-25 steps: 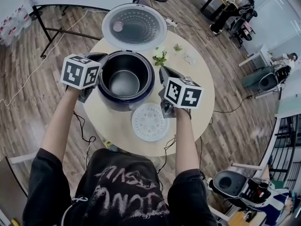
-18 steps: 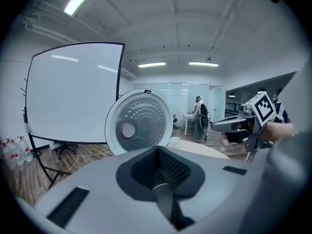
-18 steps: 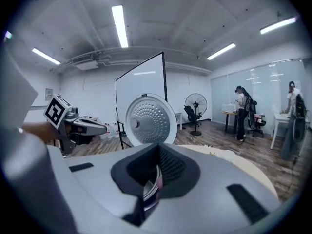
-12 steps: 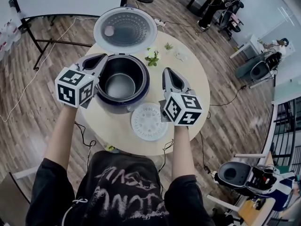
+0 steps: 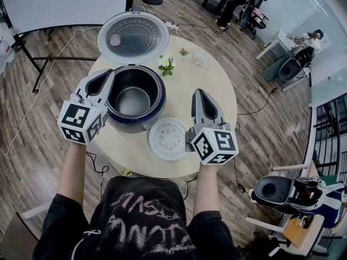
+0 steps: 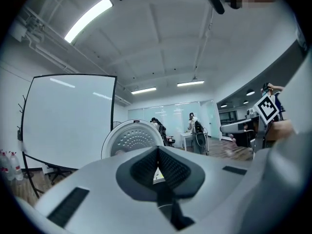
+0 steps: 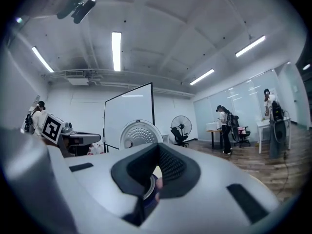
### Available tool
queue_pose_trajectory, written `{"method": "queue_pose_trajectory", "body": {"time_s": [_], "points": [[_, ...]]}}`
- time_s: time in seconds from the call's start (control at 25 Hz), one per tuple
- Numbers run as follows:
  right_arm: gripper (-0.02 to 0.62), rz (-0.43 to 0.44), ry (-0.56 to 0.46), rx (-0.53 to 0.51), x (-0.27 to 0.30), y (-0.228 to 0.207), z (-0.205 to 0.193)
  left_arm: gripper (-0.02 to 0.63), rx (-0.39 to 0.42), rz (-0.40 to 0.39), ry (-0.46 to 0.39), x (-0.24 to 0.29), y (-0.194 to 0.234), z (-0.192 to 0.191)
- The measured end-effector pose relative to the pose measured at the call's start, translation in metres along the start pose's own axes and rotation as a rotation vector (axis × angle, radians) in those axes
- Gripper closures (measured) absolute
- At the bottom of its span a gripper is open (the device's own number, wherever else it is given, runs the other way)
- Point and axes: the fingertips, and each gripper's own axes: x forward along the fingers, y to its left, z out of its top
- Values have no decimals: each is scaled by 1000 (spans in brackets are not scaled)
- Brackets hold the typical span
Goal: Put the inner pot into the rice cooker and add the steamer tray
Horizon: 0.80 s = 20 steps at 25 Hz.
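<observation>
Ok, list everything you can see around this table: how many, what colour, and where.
table: one, pale, round, middle of the head view
rice cooker: one, dark blue, on the table's left part, open
lid: one, white rim, grey inside, raised behind the cooker
inner pot: one, grey metal, inside the cooker
steamer tray: one, white, flat on the table in front of the cooker
plant: one, small, green and white, on the table behind the cooker
screen: one, white, on the floor beyond the table
left gripper: grey, shut, empty, left of the cooker
right gripper: grey, shut, empty, right of the tray
</observation>
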Motion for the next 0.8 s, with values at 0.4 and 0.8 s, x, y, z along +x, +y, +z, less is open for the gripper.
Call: {"method": "queue_pose_trajectory", "body": {"time_s": [0.4,0.8], "points": [[591,-102,-8,-7,-57,-34,-7,595,-14,25,-35,-17,-29,-7],[591,-155,-18,39,-107,-79,-15,595,-14,91,-49,-33,-63,-8]]}}
